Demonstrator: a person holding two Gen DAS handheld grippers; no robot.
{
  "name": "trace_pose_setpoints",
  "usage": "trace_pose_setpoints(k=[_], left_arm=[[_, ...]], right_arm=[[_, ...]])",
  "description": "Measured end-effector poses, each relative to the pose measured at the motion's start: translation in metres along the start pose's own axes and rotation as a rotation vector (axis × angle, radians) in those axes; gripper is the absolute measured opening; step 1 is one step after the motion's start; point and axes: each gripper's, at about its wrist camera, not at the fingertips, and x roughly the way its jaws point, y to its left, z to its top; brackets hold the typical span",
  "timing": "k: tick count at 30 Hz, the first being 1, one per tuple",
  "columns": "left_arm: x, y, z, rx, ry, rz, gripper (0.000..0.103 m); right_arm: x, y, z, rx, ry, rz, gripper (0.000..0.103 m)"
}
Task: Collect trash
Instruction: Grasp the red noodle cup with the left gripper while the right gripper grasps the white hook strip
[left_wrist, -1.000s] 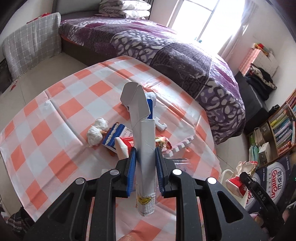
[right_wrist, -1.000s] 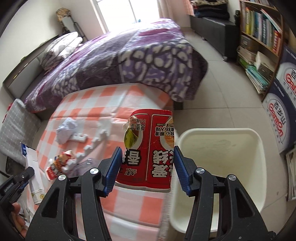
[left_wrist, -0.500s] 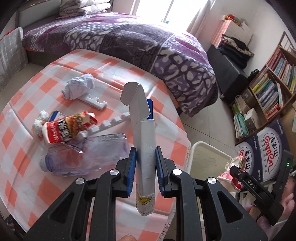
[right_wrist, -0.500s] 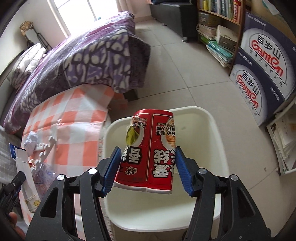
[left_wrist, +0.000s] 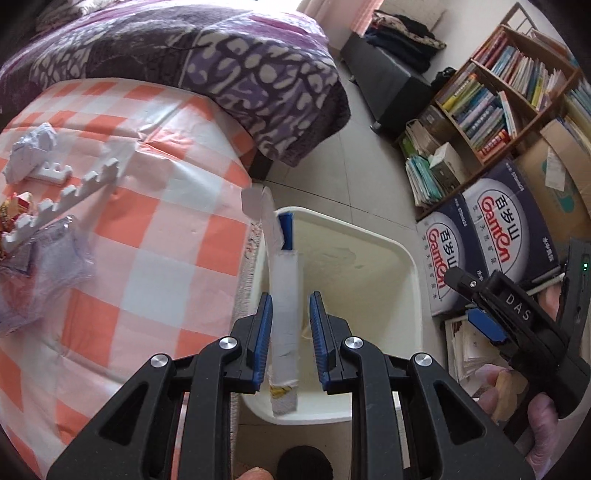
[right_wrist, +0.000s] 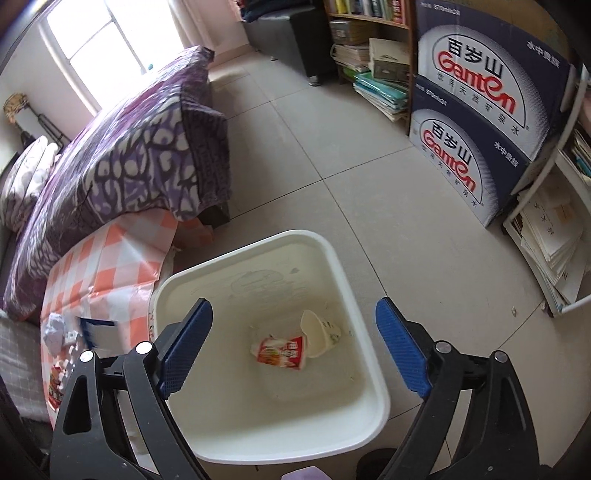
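A white plastic bin (left_wrist: 410, 266) stands on the floor beside the checked table; it also shows in the right wrist view (right_wrist: 343, 266). My left gripper (left_wrist: 290, 334) is over the bin's near edge. Its jaws stand slightly apart with a flattened white carton (left_wrist: 284, 295) between them, touching the left pad only. My right gripper (right_wrist: 293, 347) is open and empty above the bin. The red cup (right_wrist: 282, 352) lies crushed on the bin's bottom. The right gripper (left_wrist: 476, 314) also shows in the left wrist view.
An orange-and-white checked table (left_wrist: 155, 206) holds a crushed clear bottle (left_wrist: 40, 273), white foam strips (left_wrist: 70, 192), crumpled paper (left_wrist: 37, 144) and a red wrapper (left_wrist: 14, 206). A purple bed (left_wrist: 221, 62), Ganten boxes (right_wrist: 476, 122) and a bookshelf (left_wrist: 498, 96) surround the bin.
The right gripper opened and the red cup fell into the bin. The left gripper swung right from the table to over the bin, and its jaws have loosened on the carton.
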Motion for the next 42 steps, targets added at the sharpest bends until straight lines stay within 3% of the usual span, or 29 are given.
trace_pose_setpoints(k=[2,4,10,13,17,24,27,30,32,34,40,42], left_arm=[[0.007,-0.007,-0.002,0.003,0.022,-0.039,0.029],[0.012,-0.009,-0.001,-0.002,0.037,-0.068,0.049],[0.012,-0.003,0.001,-0.002,0.027,-0.026,0.055],[0.002,0.003,0.003,0.031,-0.005,0.05,0.064],[-0.01,0.011,0.004,0.111,-0.042,0.228,0.07],[-0.028,0.054,0.016,0.203,-0.035,0.521,0.078],[-0.037,0.083,0.029,0.189,-0.014,0.575,0.087],[-0.046,0.116,0.046,0.167,0.02,0.644,0.088],[-0.053,0.139,0.056,0.127,0.047,0.648,0.088],[-0.059,0.157,0.059,0.115,0.092,0.601,0.088],[-0.059,0.184,0.056,0.168,0.185,0.565,0.088],[-0.054,0.191,0.053,0.178,0.196,0.59,0.088]], right_arm=[[0.0,-0.007,0.003,0.022,-0.003,-0.001,0.086],[-0.001,-0.014,0.005,0.044,-0.004,-0.001,0.086],[0.004,-0.023,0.009,0.092,0.007,0.002,0.087],[0.008,-0.015,0.007,0.086,0.021,0.007,0.089],[0.013,0.003,0.002,0.058,0.039,0.015,0.089],[0.024,0.035,-0.012,0.016,0.094,0.042,0.091],[0.029,0.05,-0.016,-0.013,0.111,0.049,0.091],[0.032,0.062,-0.022,-0.041,0.121,0.051,0.091],[0.035,0.07,-0.025,-0.062,0.134,0.054,0.091],[0.037,0.074,-0.026,-0.072,0.141,0.058,0.091],[0.044,0.093,-0.032,-0.089,0.166,0.085,0.091],[0.049,0.103,-0.037,-0.1,0.184,0.098,0.091]])
